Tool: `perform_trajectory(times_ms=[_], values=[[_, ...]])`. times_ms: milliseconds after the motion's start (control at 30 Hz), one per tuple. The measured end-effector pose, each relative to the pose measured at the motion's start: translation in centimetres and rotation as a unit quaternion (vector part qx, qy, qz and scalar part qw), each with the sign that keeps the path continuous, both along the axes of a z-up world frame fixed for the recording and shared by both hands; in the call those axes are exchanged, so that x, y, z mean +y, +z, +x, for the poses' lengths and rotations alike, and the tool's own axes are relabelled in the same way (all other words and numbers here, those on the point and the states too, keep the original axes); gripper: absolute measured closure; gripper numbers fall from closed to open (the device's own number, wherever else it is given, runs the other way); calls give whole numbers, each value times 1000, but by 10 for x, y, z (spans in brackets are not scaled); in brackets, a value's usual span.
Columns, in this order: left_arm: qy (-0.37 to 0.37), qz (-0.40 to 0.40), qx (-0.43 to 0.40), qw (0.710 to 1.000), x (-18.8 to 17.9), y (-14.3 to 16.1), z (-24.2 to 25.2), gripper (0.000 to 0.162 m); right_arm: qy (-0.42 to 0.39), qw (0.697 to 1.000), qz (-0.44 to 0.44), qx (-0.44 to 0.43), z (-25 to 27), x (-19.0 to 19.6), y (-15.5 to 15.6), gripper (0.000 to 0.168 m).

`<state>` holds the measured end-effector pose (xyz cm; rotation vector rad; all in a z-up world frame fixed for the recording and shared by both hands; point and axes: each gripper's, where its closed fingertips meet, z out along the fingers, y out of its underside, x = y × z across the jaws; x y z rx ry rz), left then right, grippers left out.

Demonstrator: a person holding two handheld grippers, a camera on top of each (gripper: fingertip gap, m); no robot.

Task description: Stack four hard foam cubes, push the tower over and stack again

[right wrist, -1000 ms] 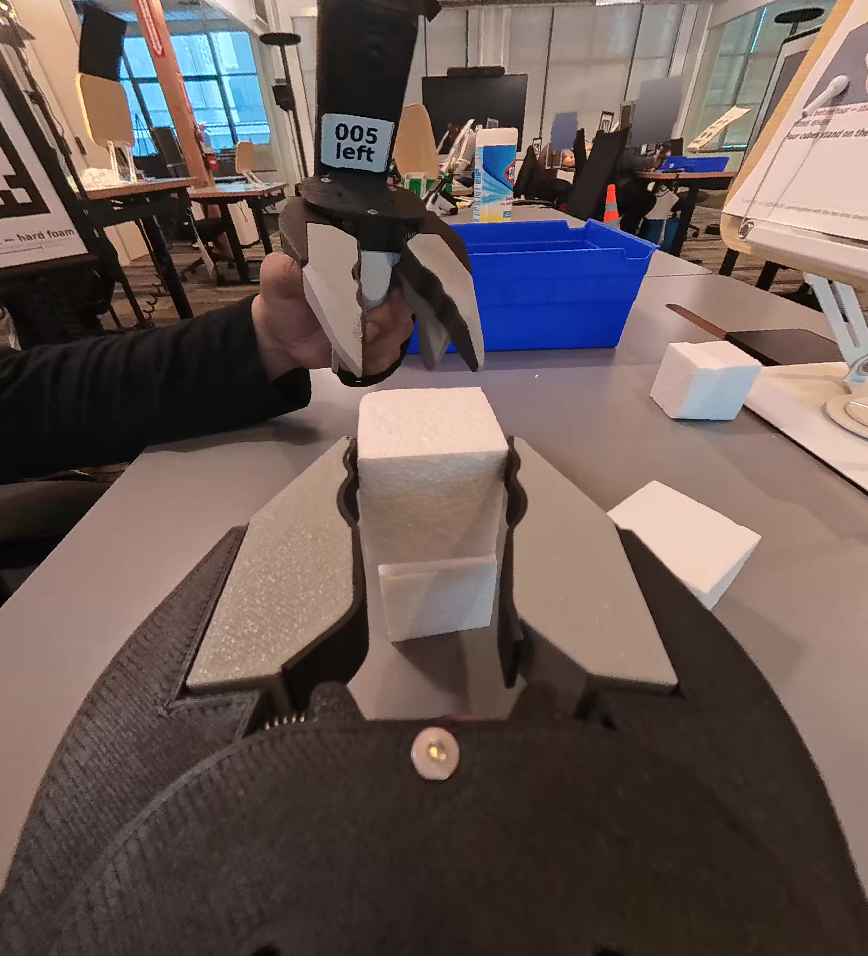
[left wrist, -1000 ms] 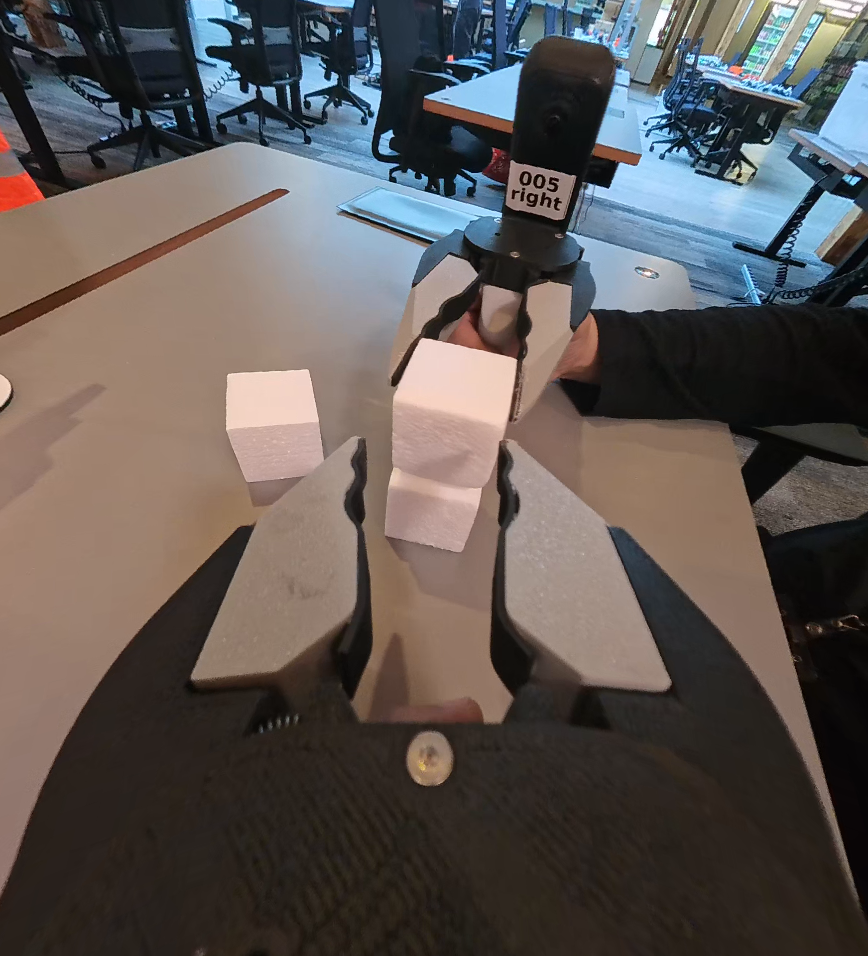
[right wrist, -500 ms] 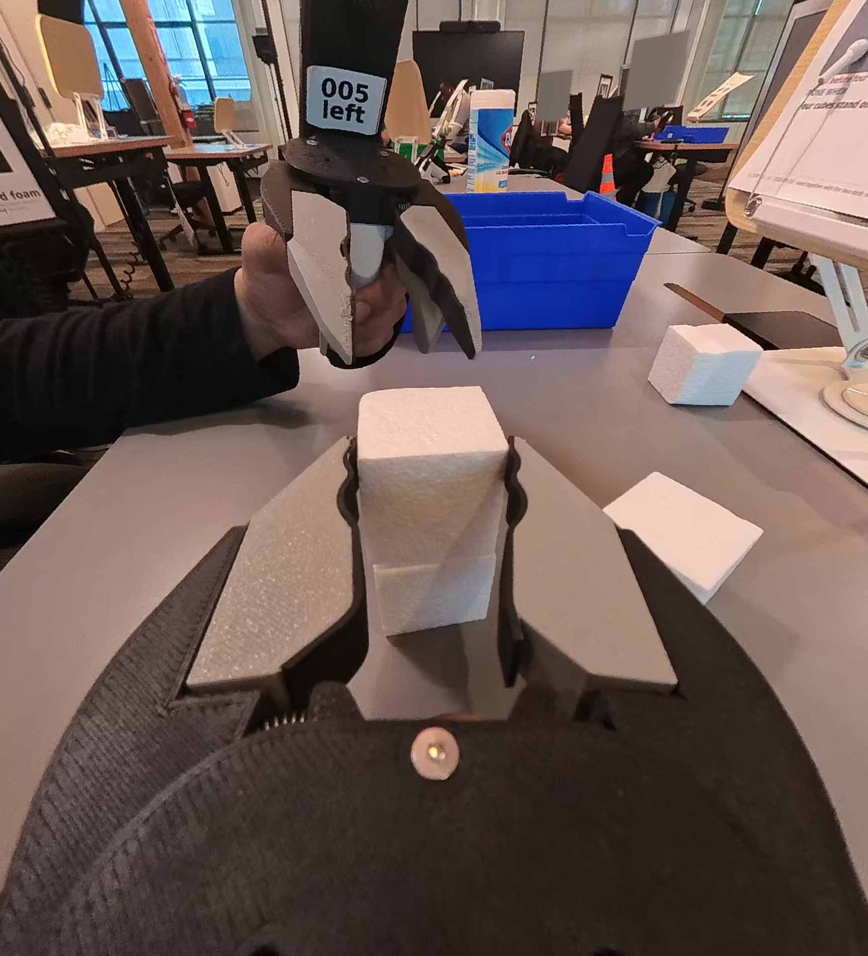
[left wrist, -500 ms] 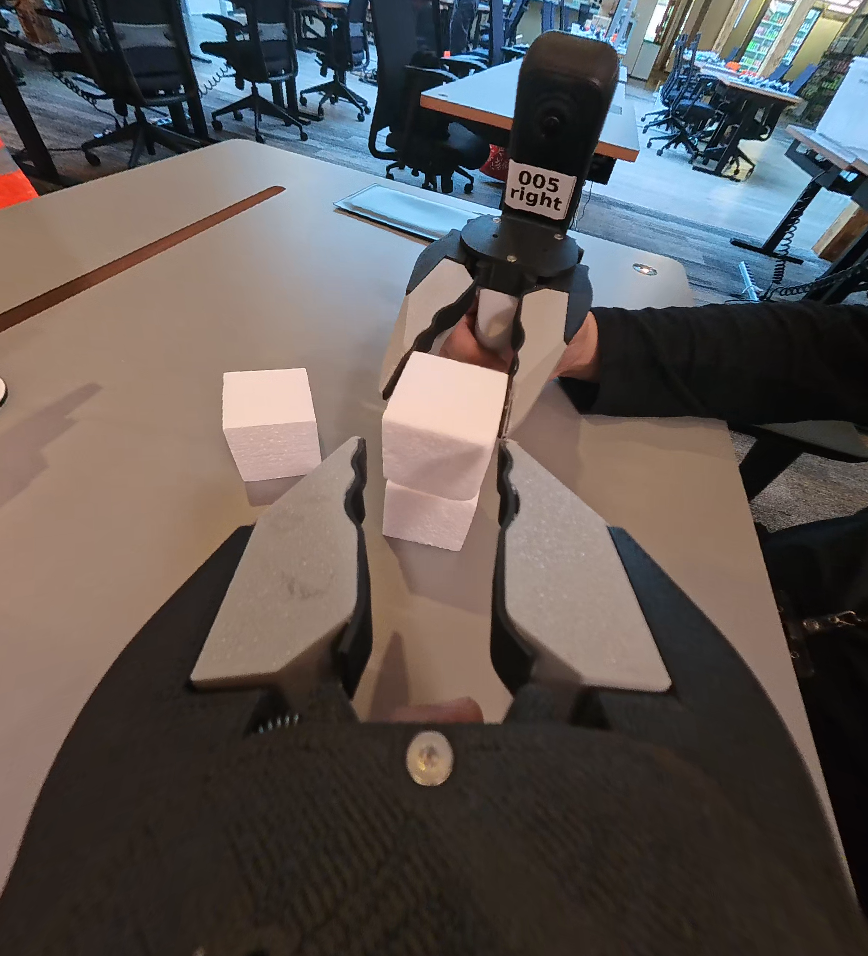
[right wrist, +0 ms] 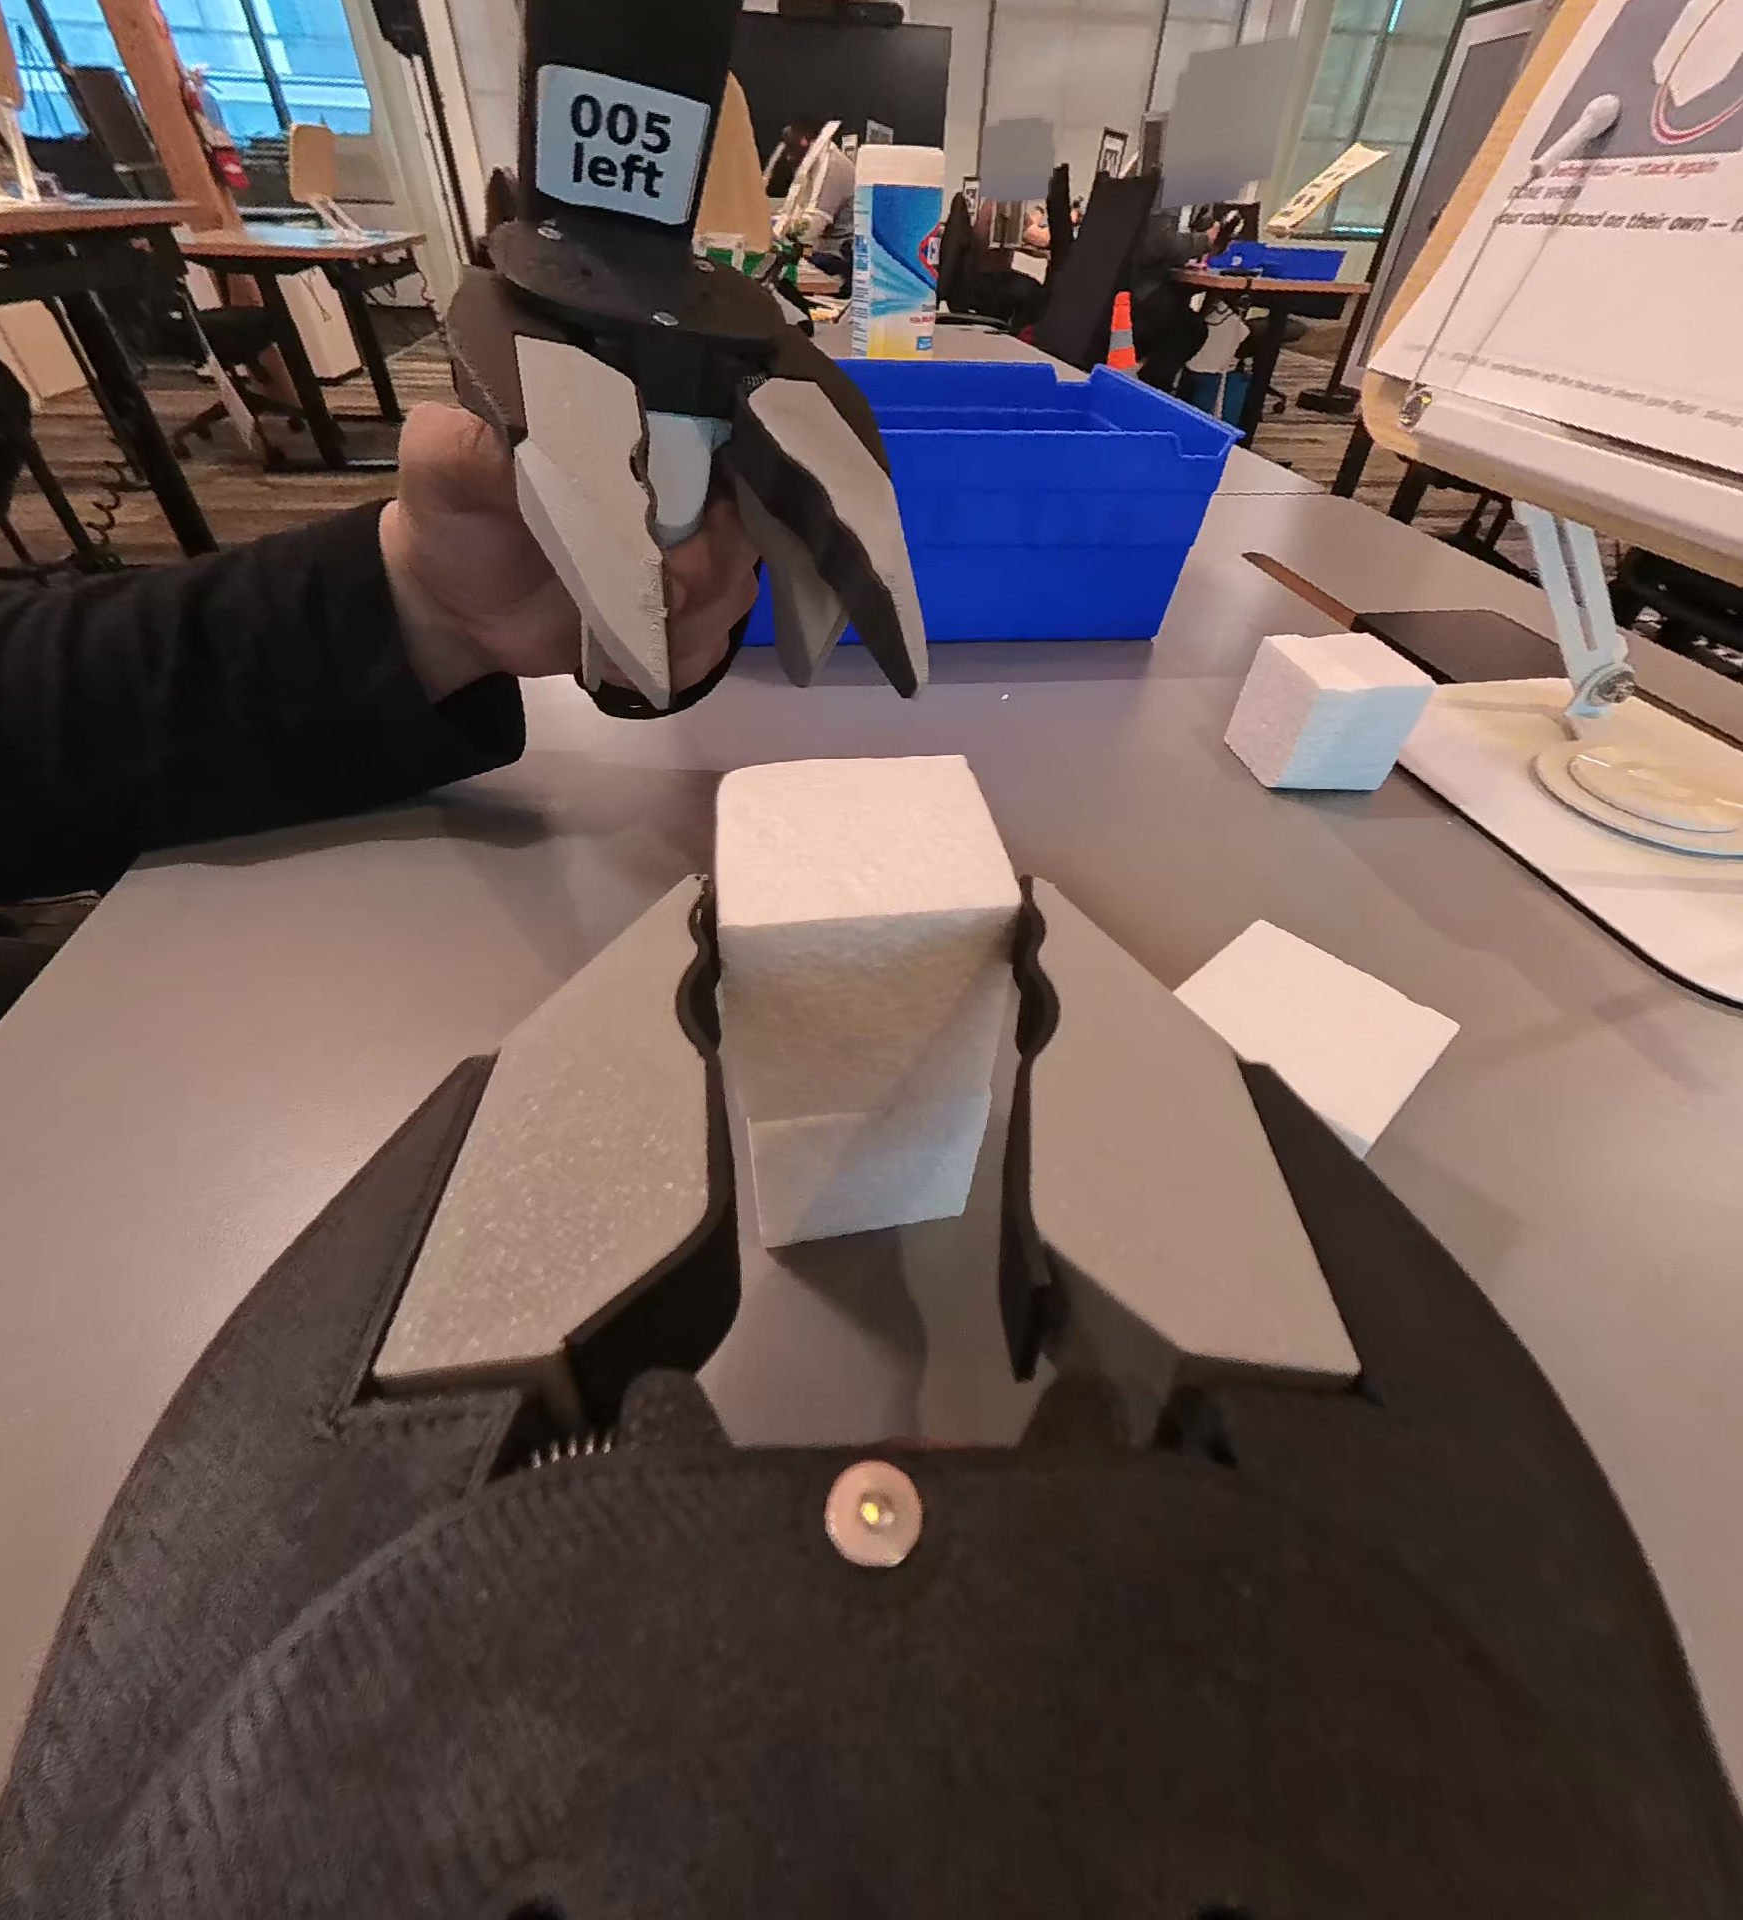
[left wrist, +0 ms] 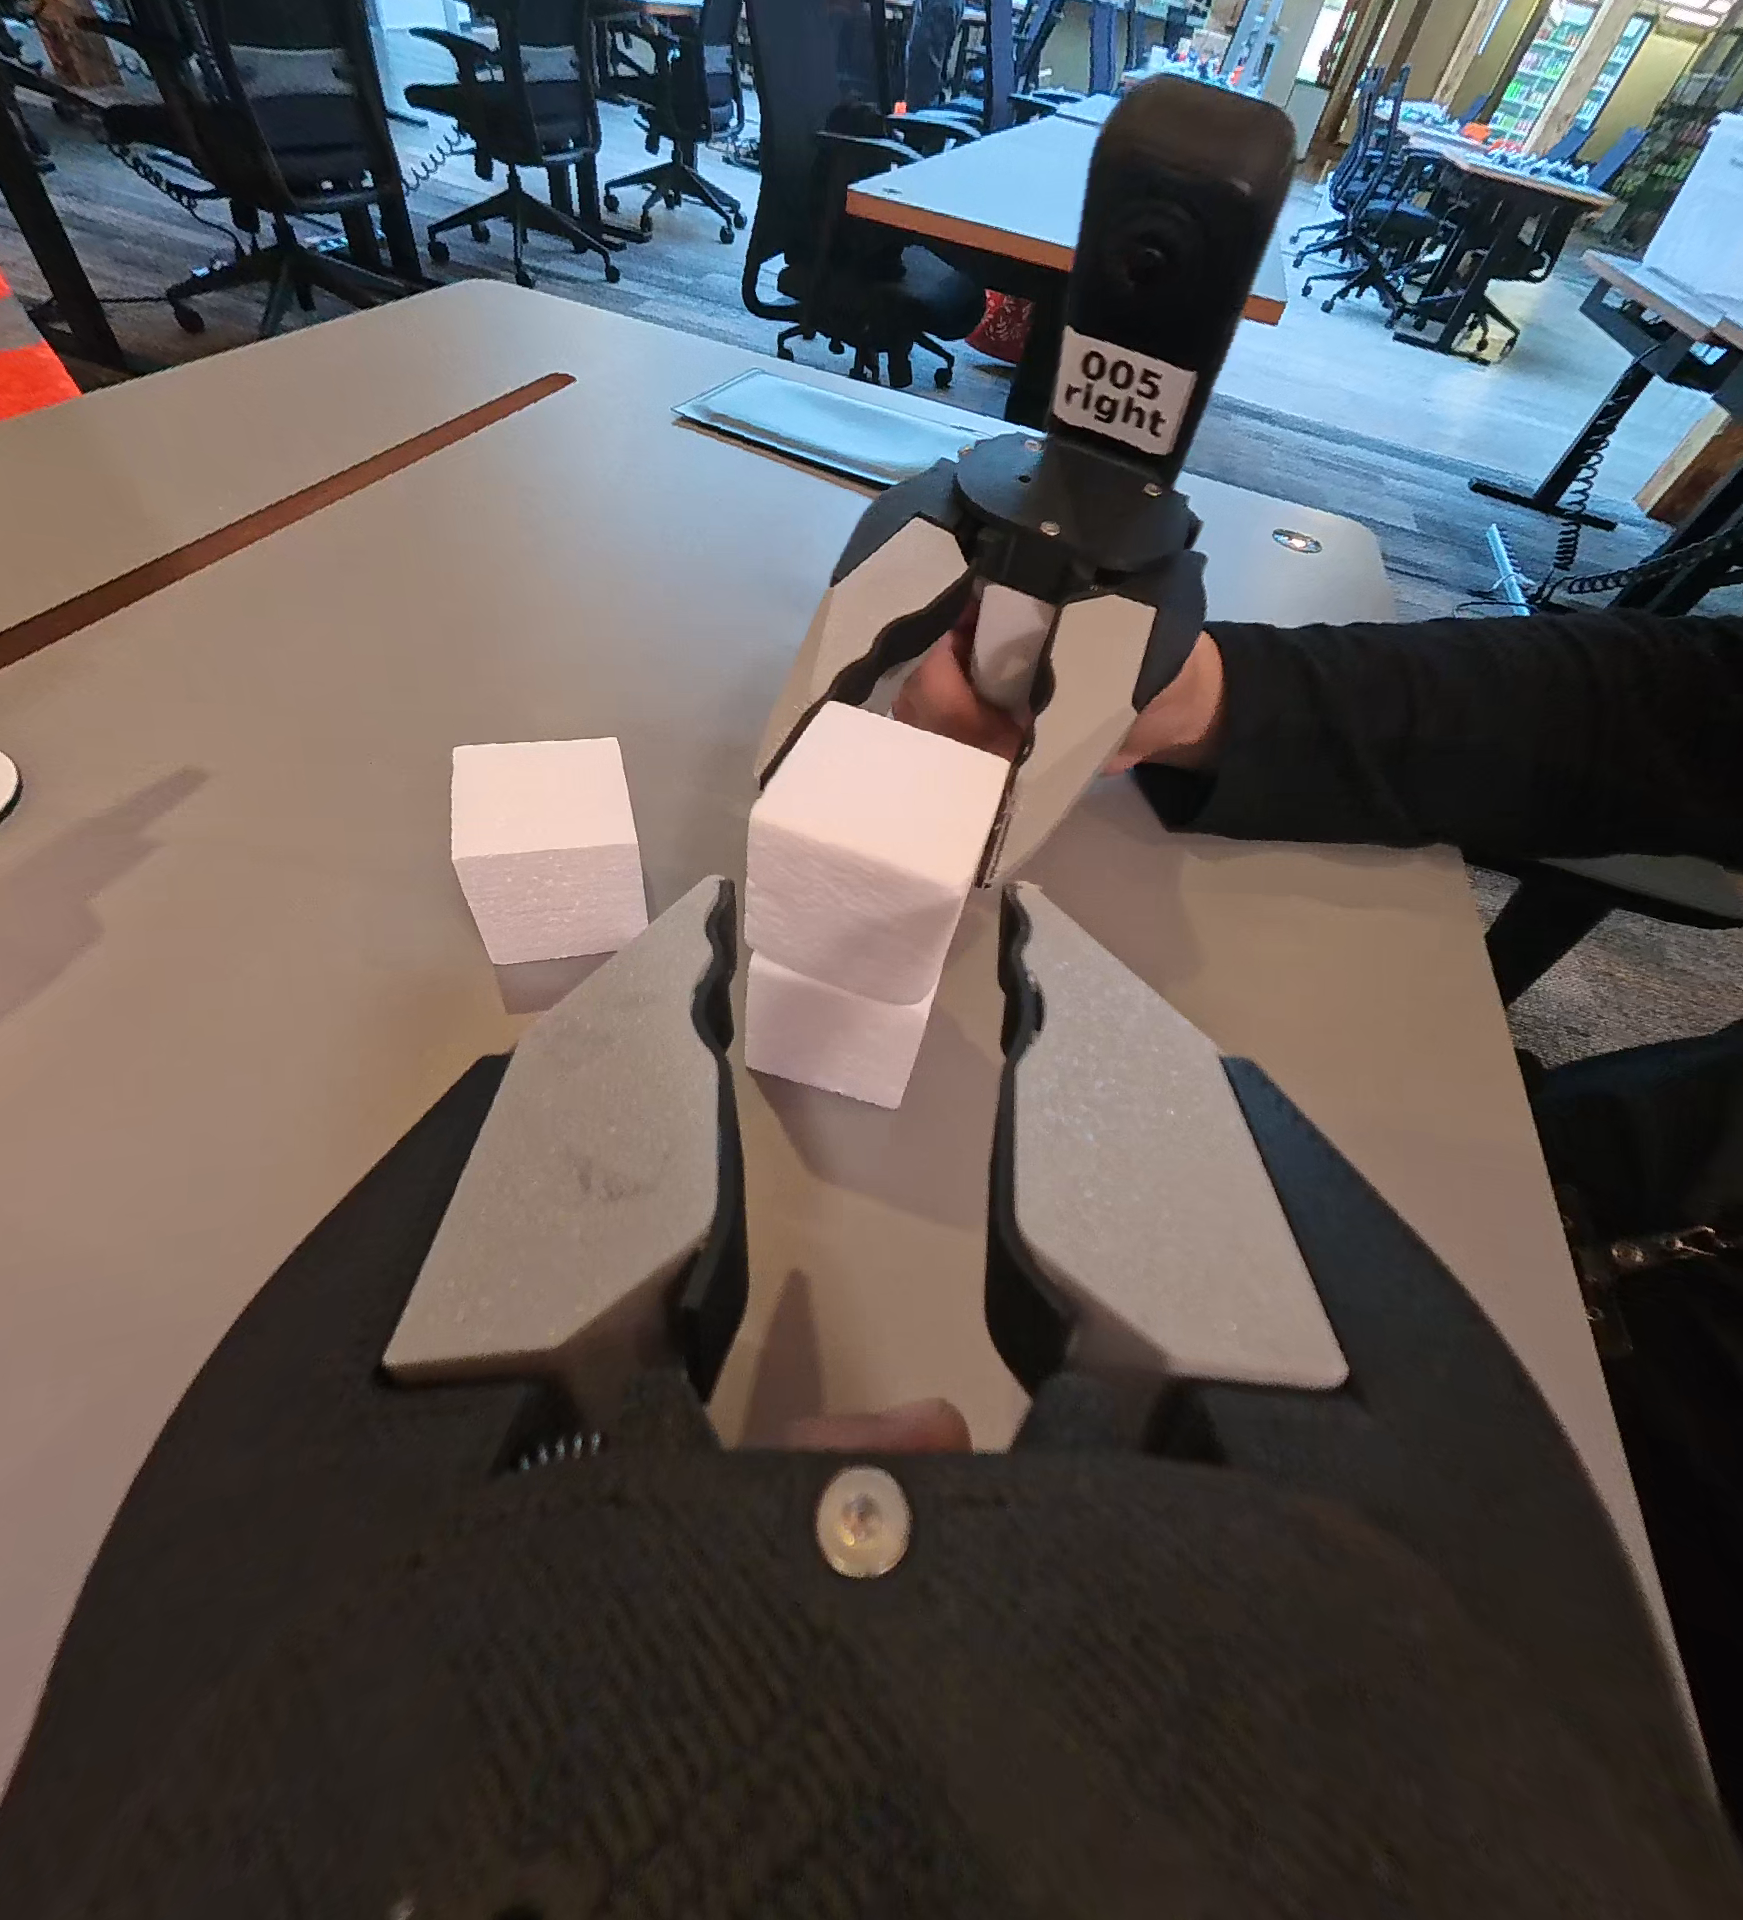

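Top cube [right wrist: 862,914] between fingers [right wrist: 1137,1122]

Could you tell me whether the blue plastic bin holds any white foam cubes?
No, the blue plastic bin looks empty in the right wrist view.

Two white foam cubes [right wrist: 862,935] stacked, two more [right wrist: 1324,717] lying apart

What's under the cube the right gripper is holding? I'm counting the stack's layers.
One more cube on the table, under the held cube in the right gripper. Whether the two cubes touch cannot be seen.
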<state>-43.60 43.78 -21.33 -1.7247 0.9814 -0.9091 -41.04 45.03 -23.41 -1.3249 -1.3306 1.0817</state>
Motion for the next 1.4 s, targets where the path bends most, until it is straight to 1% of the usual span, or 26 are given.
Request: perform_trajectory(times_ms=[433, 800, 1000, 1100, 1200, 1300, 1367, 1400], values=[[0, -1, 2, 1000, 0, -1, 0, 113, -35, 999, 14, 1, 0, 1, 1, 114], [-2, -3, 1, 1000, 0, -1, 0, 113, -33, 999, 7, 7, 1, 2, 2, 113], [-2, -2, -1, 1000, -1, 0, 0, 113, -32, 999, -1, 20, 2, 3, 6, 106], [-1, -1, -2, 1000, -1, 1, -1, 113, -27, 999, -5, 33, 4, 2, 11, 103], [0, 2, -6, 1000, -1, 3, -2, 113, -32, 997, -18, 72, 12, 7, 26, 102], [2, 6, -12, 1000, -1, 7, -4, 113, -65, 991, -36, 114, 29, 25, 41, 105], [3, 8, -16, 1000, -1, 9, -4, 113, -106, 986, -40, 125, 43, 43, 44, 111], [3, 8, -19, 1000, -1, 10, -5, 113, -139, 982, -41, 119, 50, 55, 41, 118]])
